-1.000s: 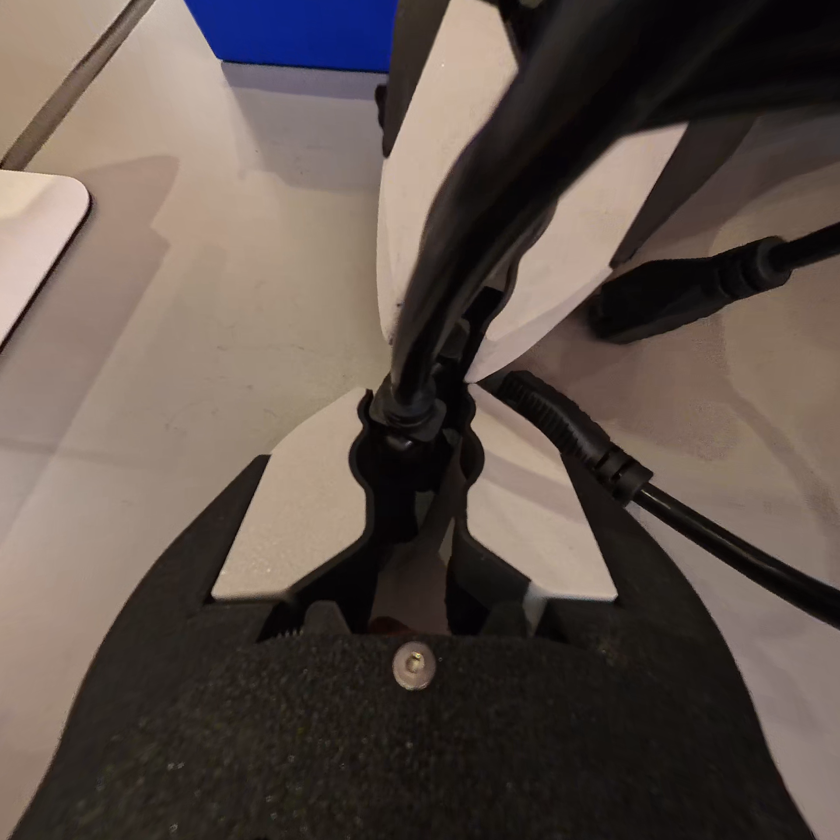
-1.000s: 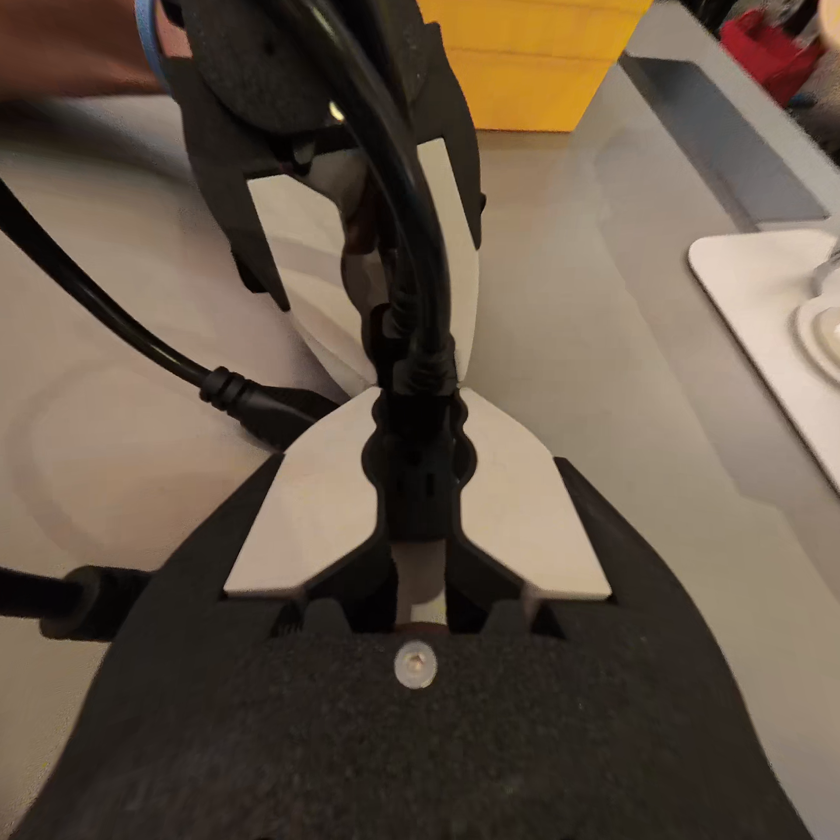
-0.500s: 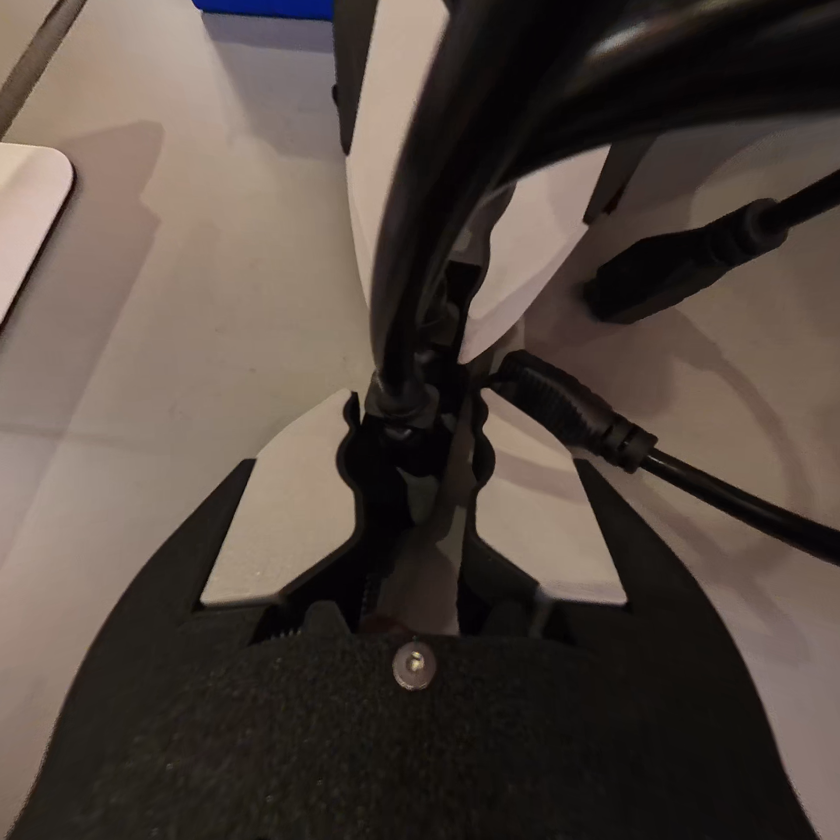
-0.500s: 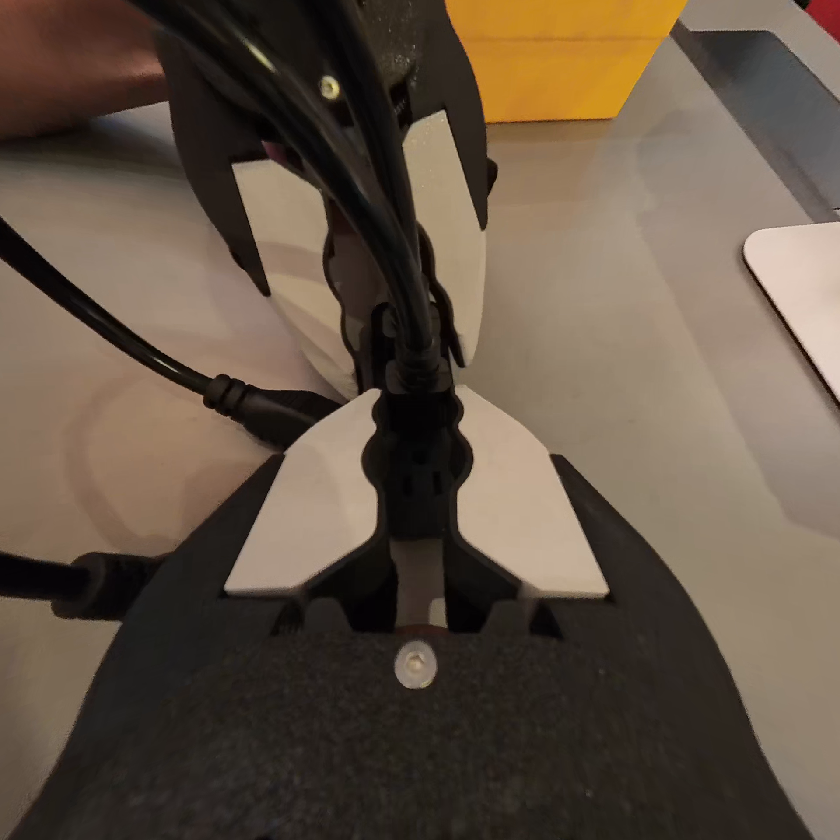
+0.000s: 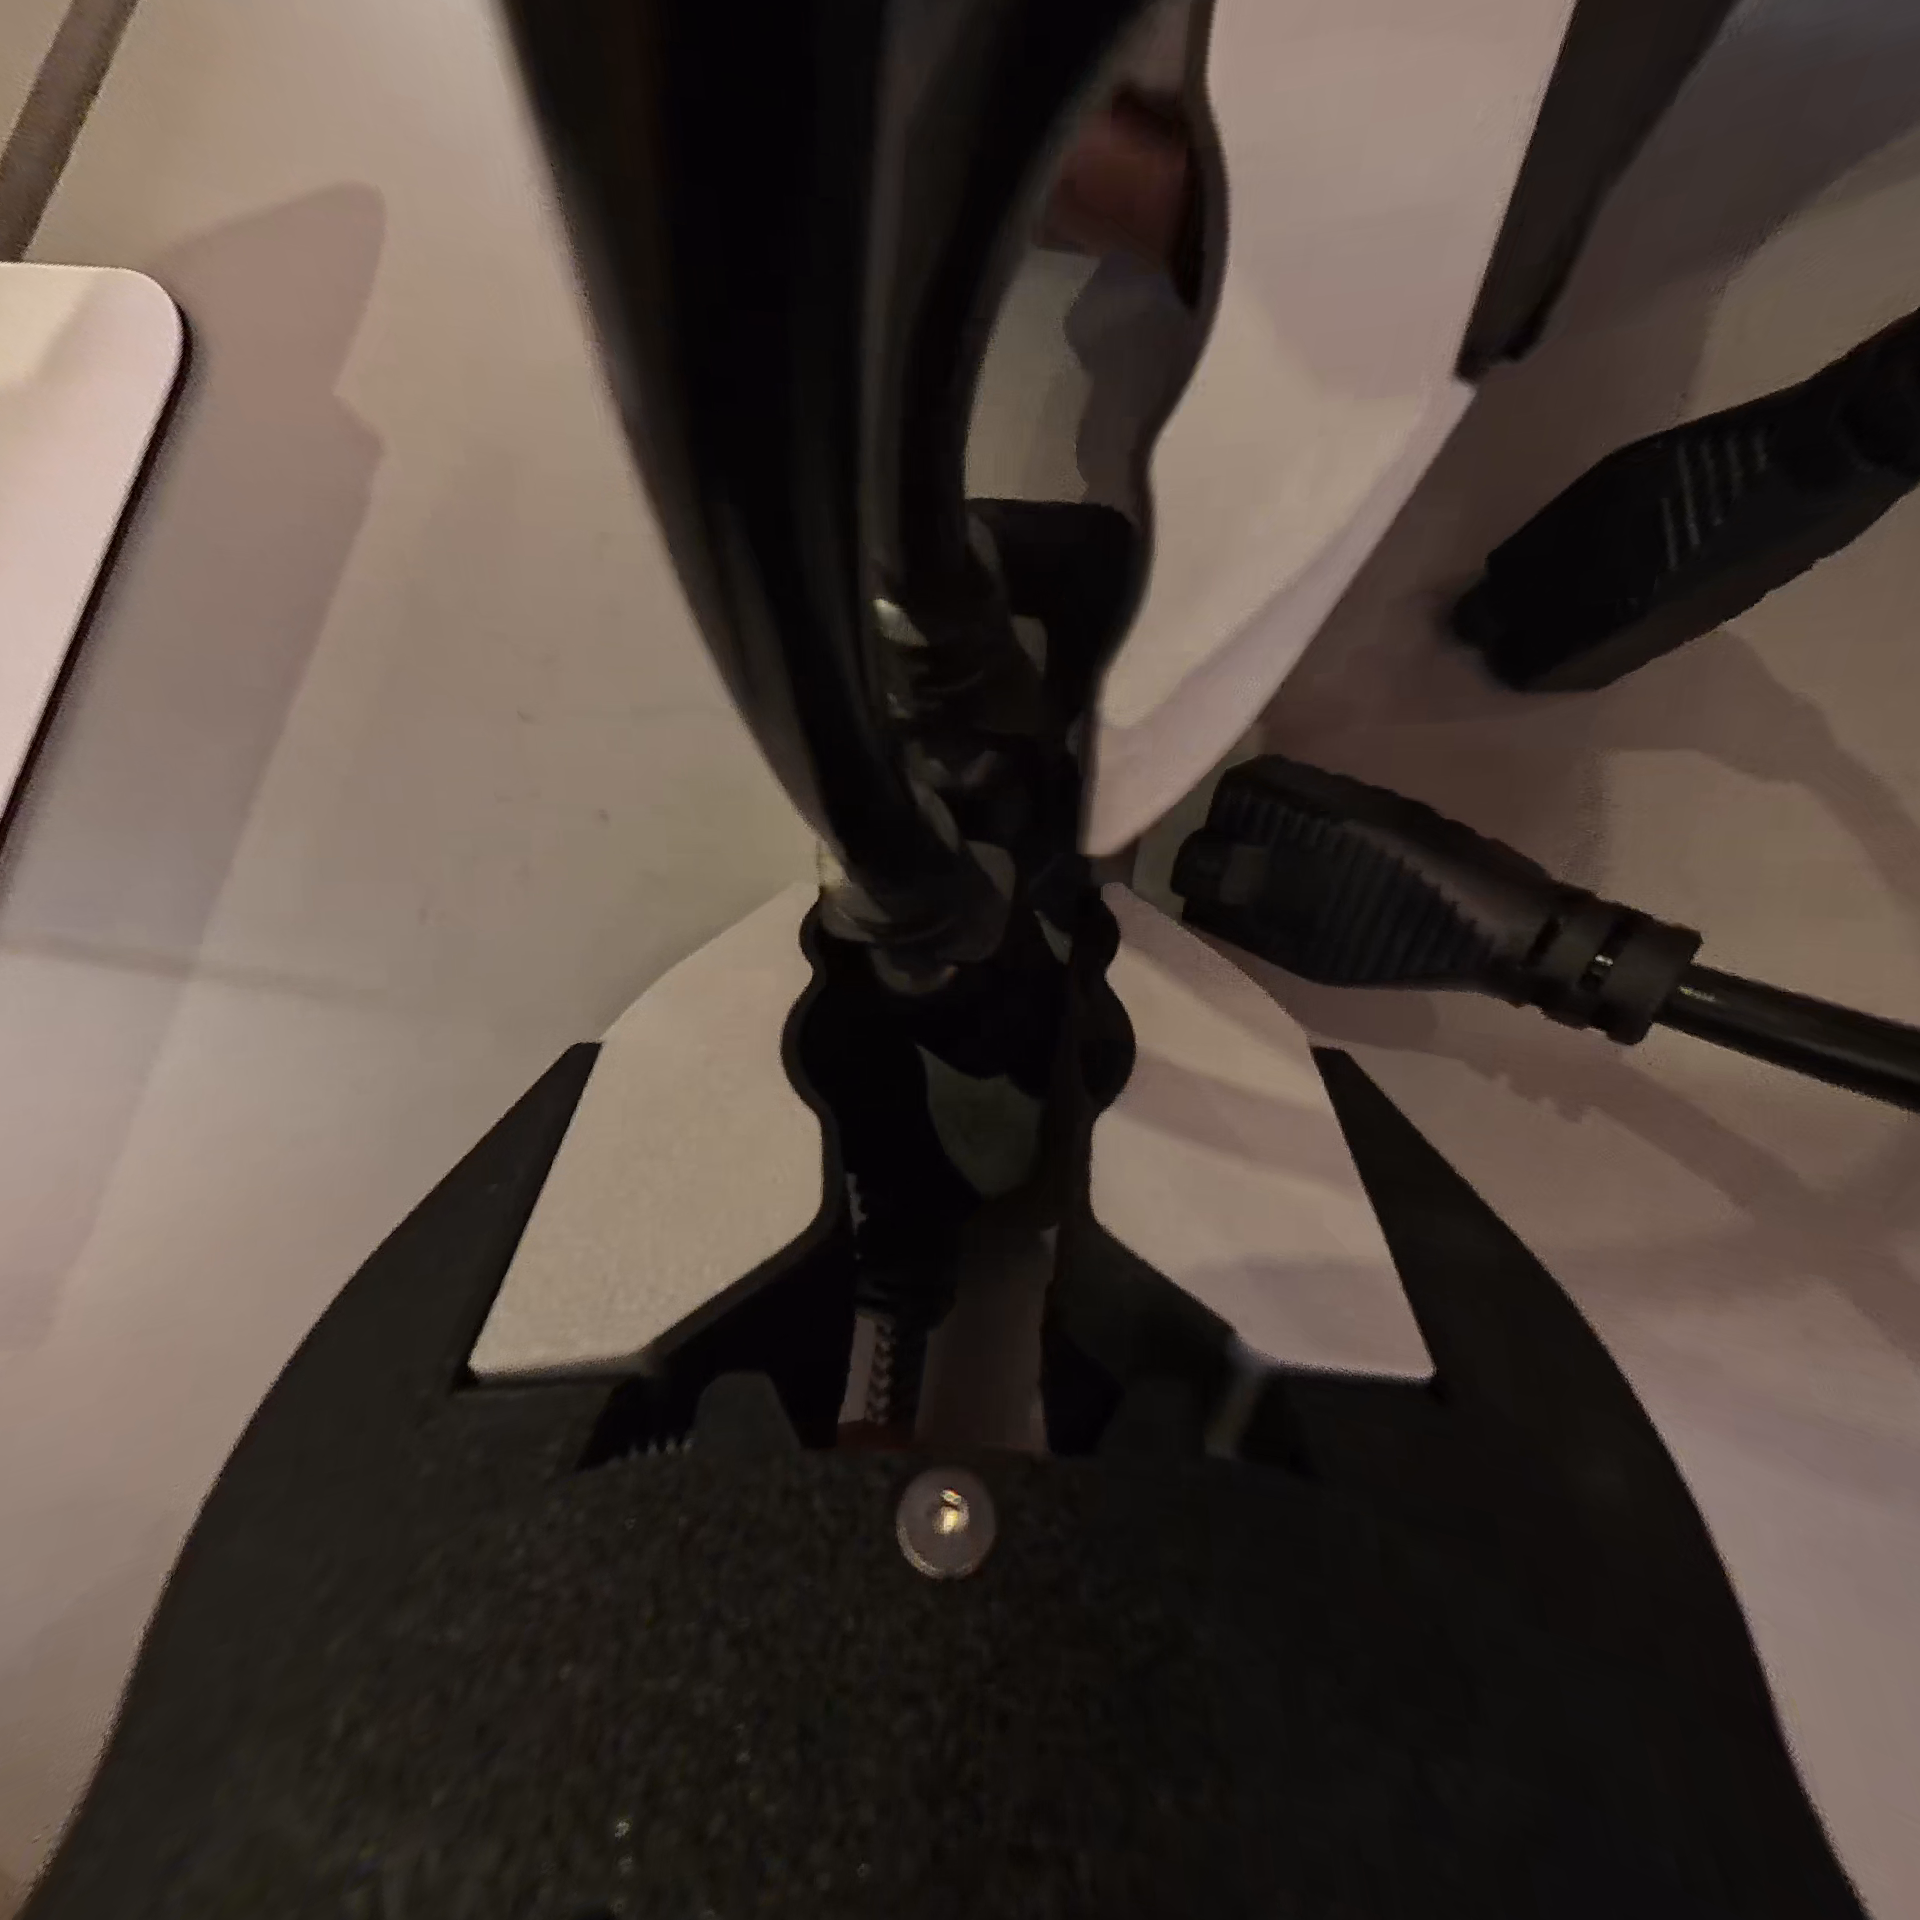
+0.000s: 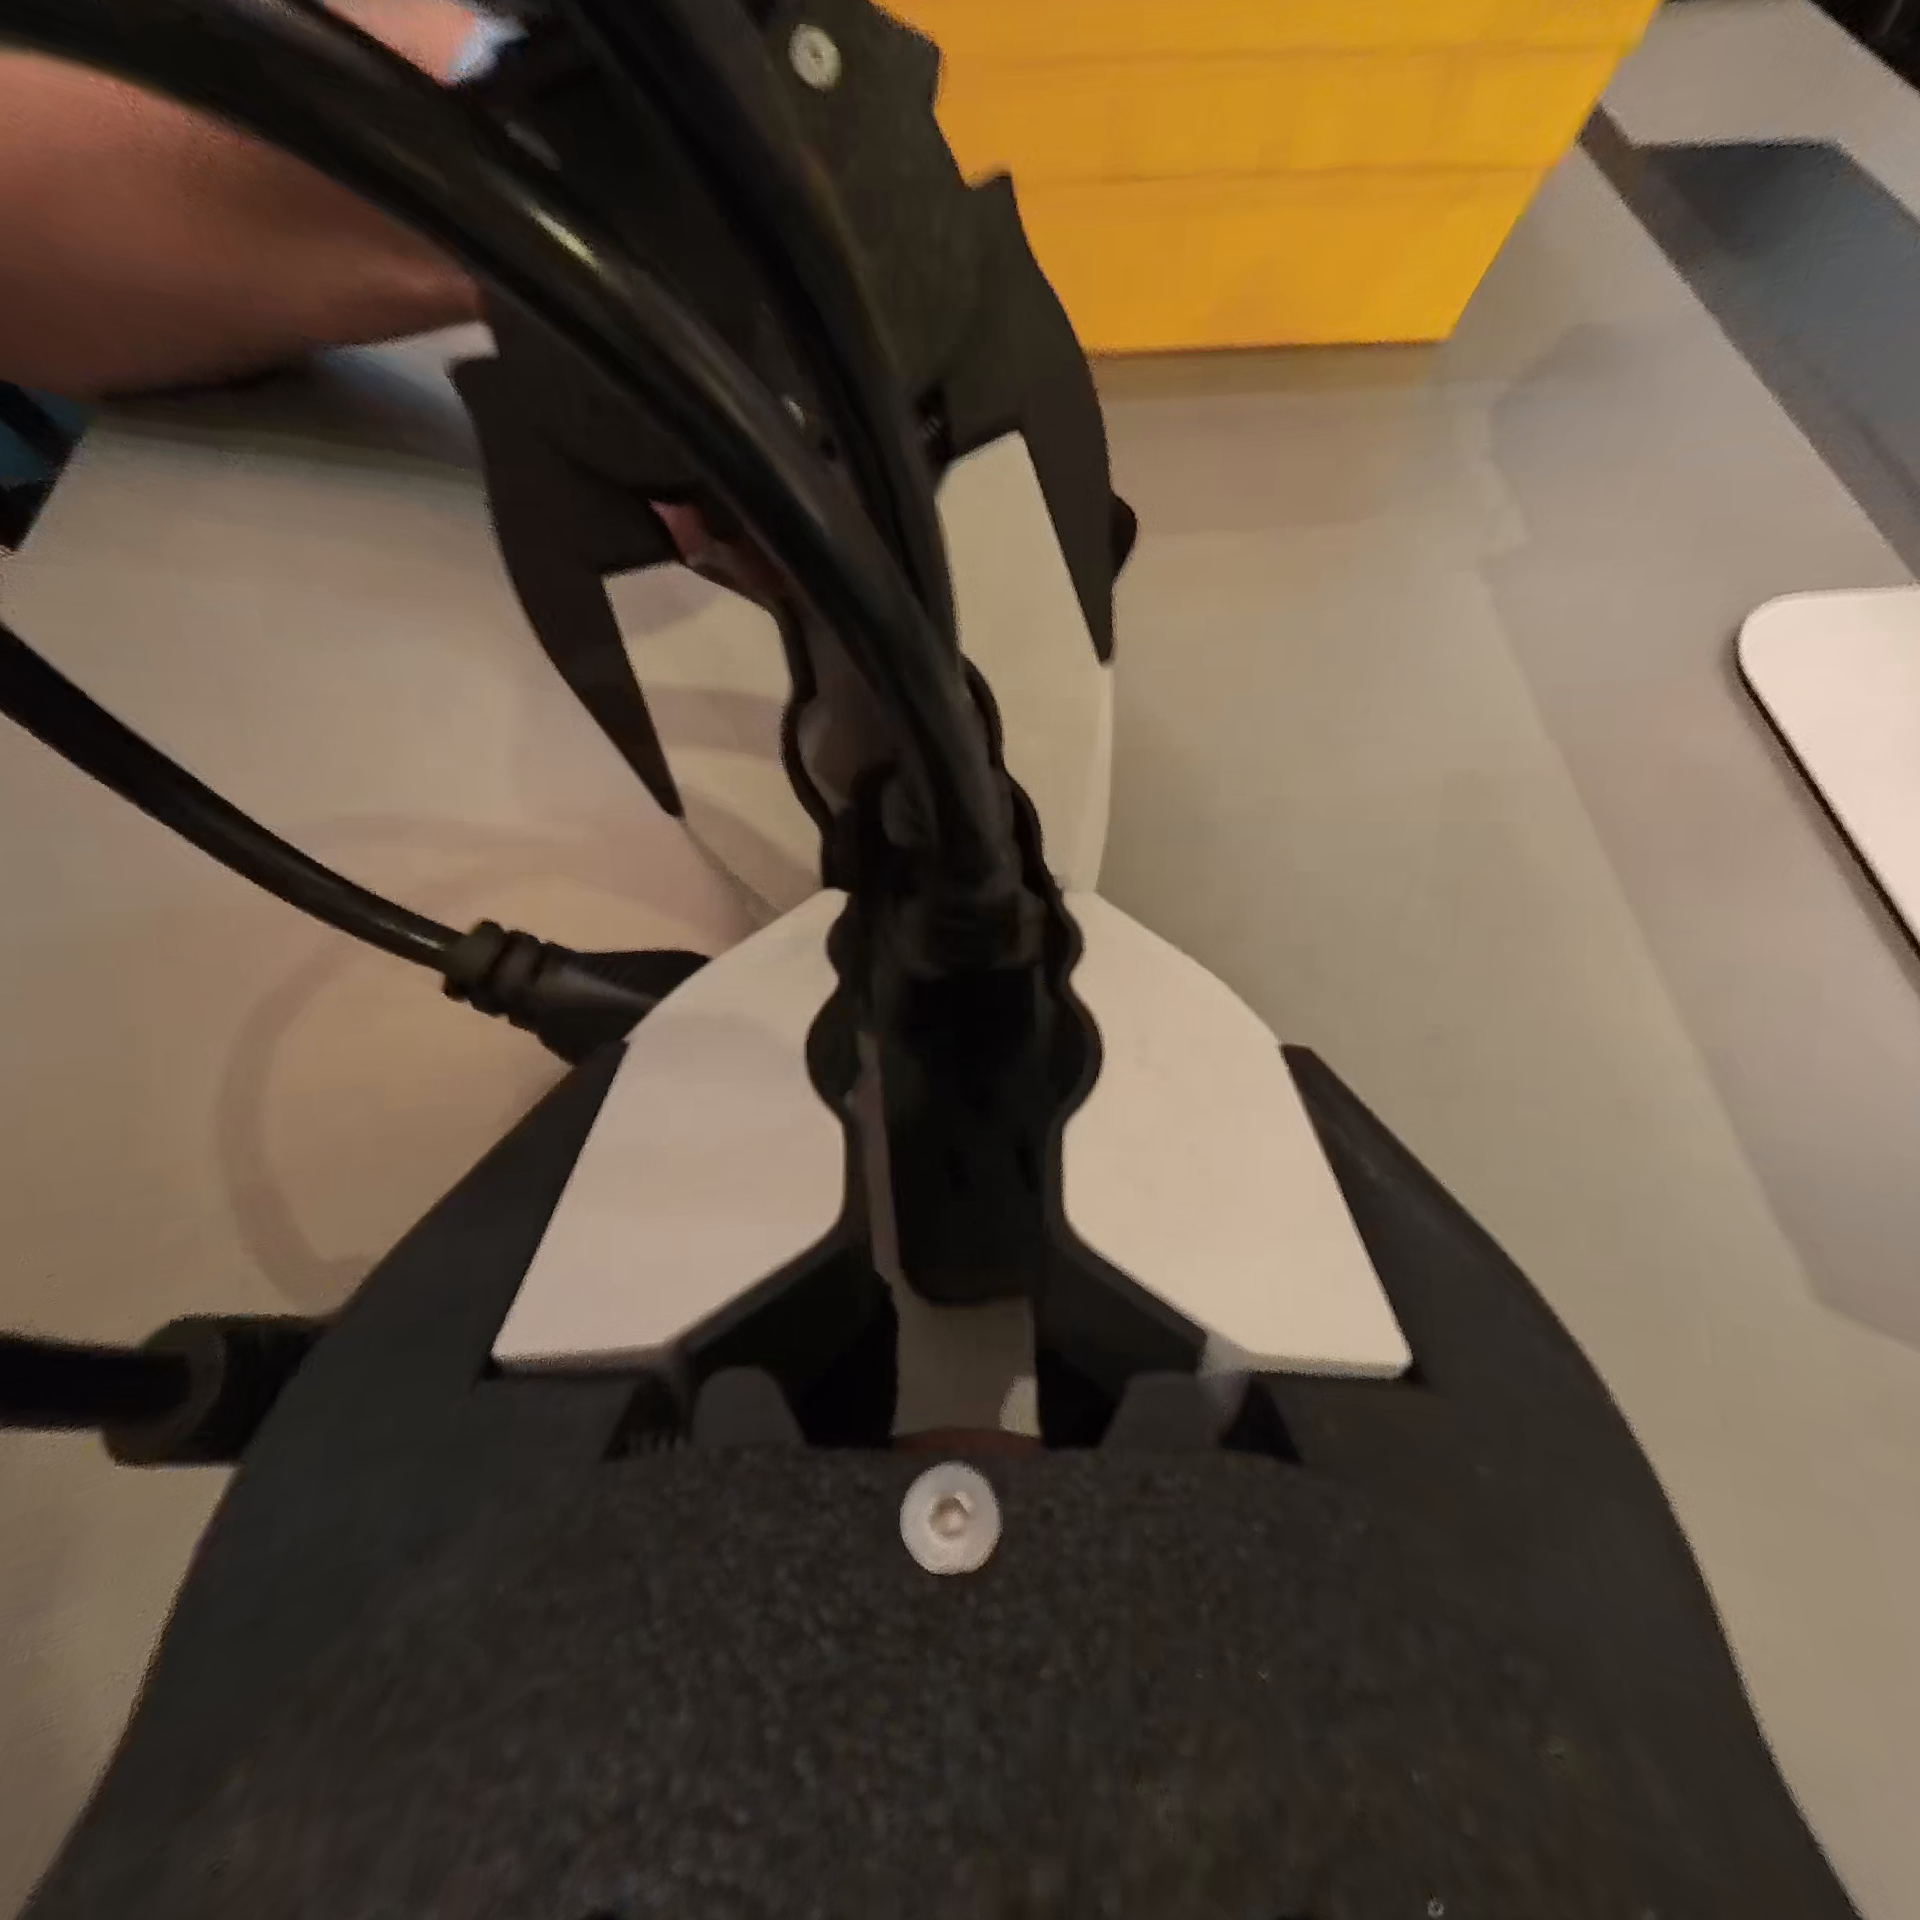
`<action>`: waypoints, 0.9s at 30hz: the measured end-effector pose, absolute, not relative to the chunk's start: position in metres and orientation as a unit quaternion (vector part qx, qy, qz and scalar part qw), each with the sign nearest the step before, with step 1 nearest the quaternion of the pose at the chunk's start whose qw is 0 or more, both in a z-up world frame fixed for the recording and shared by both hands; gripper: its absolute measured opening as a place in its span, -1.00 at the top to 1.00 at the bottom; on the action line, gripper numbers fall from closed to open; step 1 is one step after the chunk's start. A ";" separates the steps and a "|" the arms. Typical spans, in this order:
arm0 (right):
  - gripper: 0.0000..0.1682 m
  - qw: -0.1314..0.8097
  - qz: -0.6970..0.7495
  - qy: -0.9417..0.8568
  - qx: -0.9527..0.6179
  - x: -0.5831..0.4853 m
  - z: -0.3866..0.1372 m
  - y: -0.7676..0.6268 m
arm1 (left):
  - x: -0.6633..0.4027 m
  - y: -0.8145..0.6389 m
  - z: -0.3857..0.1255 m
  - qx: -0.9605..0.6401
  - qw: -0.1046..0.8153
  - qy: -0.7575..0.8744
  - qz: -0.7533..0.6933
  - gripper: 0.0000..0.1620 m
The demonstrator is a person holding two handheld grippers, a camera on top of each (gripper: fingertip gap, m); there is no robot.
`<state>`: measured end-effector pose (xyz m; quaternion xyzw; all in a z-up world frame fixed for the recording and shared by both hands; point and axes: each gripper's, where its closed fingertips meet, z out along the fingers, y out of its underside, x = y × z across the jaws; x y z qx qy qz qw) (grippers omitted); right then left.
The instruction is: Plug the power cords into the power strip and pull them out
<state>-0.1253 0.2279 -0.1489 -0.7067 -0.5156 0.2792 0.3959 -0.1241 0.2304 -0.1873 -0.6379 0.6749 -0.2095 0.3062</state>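
In the left wrist view my left gripper (image 5: 956, 914) is shut on a black plug (image 5: 914, 1101) whose thick black cord (image 5: 769, 416) rises towards the camera. In the right wrist view my right gripper (image 6: 951, 904) is shut on a black plug (image 6: 961, 1164). The two grippers face each other tip to tip just above the table, and the two black ends meet between them. The right gripper's white finger (image 5: 1299, 468) shows opposite in the left wrist view, and the left gripper's white finger (image 6: 1039, 665) shows in the right wrist view. No power strip is in view.
Two loose black plugs (image 5: 1392, 894) (image 5: 1683, 540) lie on the grey table; they also show in the right wrist view (image 6: 561, 982) (image 6: 197, 1382). A yellow box (image 6: 1247, 177) stands behind. A white mat (image 6: 1860, 727) (image 5: 62, 468) lies beside. A person's arm (image 6: 156, 281) is at the far left. Only a small space, under 4 cm, lies between the two pairs of fingers.
Both grippers stay shut on their plugs. The left wrist view has closed in on the right gripper and the blue box has left the frame. The cords bow more across both views.
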 end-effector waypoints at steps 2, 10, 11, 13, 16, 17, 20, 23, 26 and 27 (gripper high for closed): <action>0.69 0.407 0.242 -0.530 -0.703 -0.124 -0.150 0.230 | -0.124 0.230 -0.188 -0.637 0.307 0.674 -0.211 0.45; 0.71 0.433 0.134 -0.576 -0.680 -0.122 -0.149 0.229 | -0.123 0.228 -0.189 -0.637 0.307 0.672 -0.219 0.43; 0.71 0.432 0.127 -0.580 -0.678 -0.122 -0.149 0.229 | -0.123 0.228 -0.188 -0.636 0.309 0.673 -0.219 0.43; 0.70 0.433 0.159 -0.570 -0.680 -0.122 -0.150 0.229 | -0.123 0.228 -0.189 -0.639 0.307 0.669 -0.222 0.44; 0.70 0.417 0.230 -0.542 -0.693 -0.117 -0.150 0.231 | -0.122 0.228 -0.189 -0.637 0.313 0.670 -0.220 0.44; 0.69 0.414 0.253 -0.530 -0.696 -0.117 -0.149 0.232 | -0.122 0.227 -0.188 -0.636 0.311 0.670 -0.222 0.44; 0.69 0.408 0.267 -0.524 -0.698 -0.117 -0.149 0.232 | -0.121 0.227 -0.188 -0.636 0.312 0.670 -0.222 0.44; 0.70 0.410 0.216 -0.546 -0.698 -0.119 -0.150 0.229 | -0.121 0.227 -0.189 -0.634 0.315 0.672 -0.217 0.44; 0.70 0.406 0.229 -0.546 -0.696 -0.117 -0.150 0.229 | -0.121 0.227 -0.189 -0.636 0.318 0.669 -0.218 0.43; 0.70 0.406 0.244 -0.540 -0.695 -0.116 -0.150 0.229 | -0.121 0.227 -0.189 -0.636 0.318 0.669 -0.218 0.44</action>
